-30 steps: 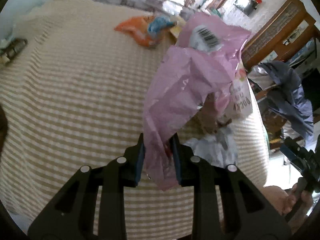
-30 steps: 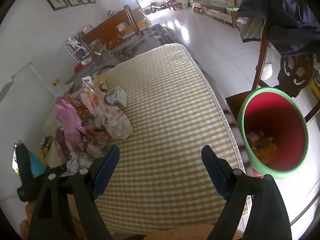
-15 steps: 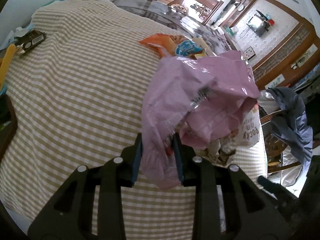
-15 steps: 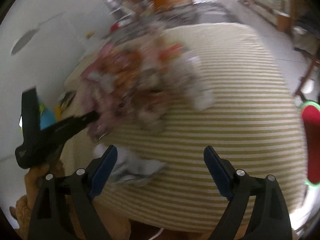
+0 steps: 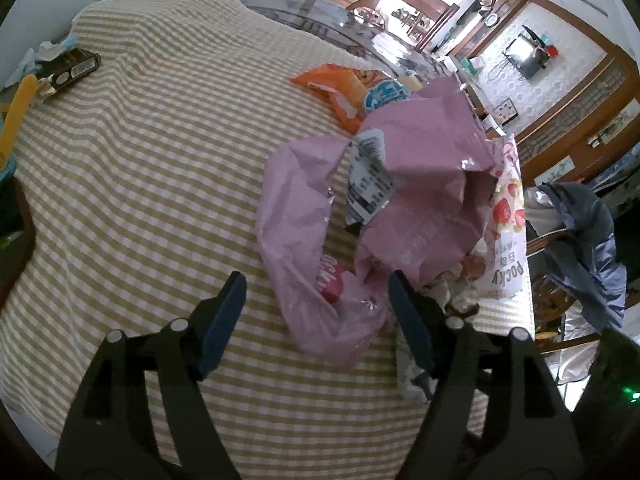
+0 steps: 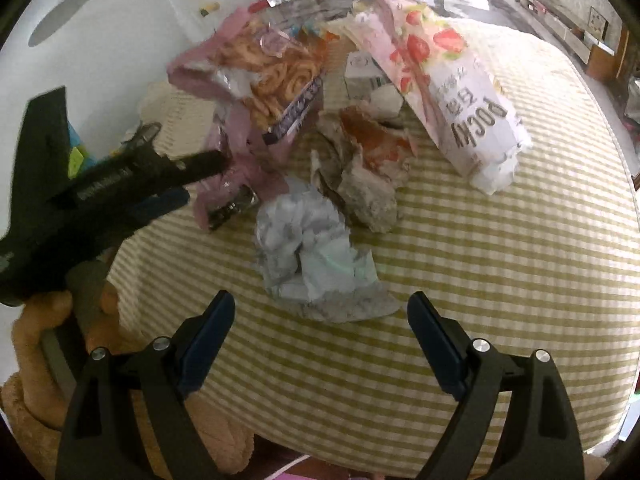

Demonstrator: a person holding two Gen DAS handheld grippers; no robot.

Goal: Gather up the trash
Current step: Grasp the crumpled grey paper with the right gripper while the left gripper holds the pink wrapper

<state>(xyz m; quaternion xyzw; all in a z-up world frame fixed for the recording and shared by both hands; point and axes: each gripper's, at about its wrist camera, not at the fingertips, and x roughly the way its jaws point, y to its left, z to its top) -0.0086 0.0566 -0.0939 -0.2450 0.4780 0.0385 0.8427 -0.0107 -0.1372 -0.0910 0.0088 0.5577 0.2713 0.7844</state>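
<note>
A crumpled pink plastic bag lies on the checked tablecloth. Its lower end sits between the fingers of my left gripper, whose jaws are opening and no longer press on it. My right gripper is open just in front of a ball of crumpled white tissue, with nothing between its pads. Behind the tissue lie brown crumpled paper, a strawberry Pocky wrapper and the pink bag. The left gripper reaches in from the left, held by a hand.
An orange snack bag lies farther back on the cloth. A dark wrapper and a yellow object sit at the far left edge. A blue jacket hangs on a chair beyond the table's right edge.
My left gripper's jaws have opened and let go of the pink bag, which has slumped onto the cloth. My right gripper has swung from the bin side to the trash pile.
</note>
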